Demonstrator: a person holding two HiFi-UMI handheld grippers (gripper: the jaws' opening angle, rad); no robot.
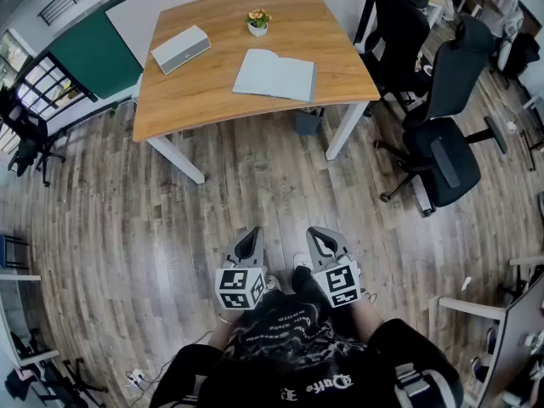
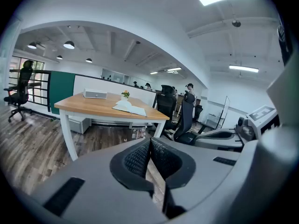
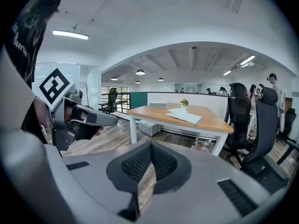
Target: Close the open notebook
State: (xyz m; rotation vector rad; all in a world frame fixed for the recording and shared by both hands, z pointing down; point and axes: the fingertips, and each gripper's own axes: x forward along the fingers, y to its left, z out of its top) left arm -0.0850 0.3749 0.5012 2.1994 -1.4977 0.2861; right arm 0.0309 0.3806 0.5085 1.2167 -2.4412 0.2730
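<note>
An open notebook (image 1: 274, 75) with pale pages lies flat on the wooden table (image 1: 204, 92), near its front right part; it also shows as the notebook (image 2: 130, 108) and the notebook (image 3: 184, 116) in the gripper views. Both grippers are held close to the person's body, well away from the table across the wooden floor. My left gripper (image 1: 249, 245) is shut with nothing between its pads. My right gripper (image 1: 323, 242) is shut and empty too. The left gripper (image 3: 77, 118) shows at the left of the right gripper view.
A grey box-shaped device (image 1: 180, 48) and a small potted plant (image 1: 257, 22) stand on the table behind the notebook. Black office chairs (image 1: 442, 143) crowd the right side of the table. A green partition (image 1: 89, 53) stands at the table's far left.
</note>
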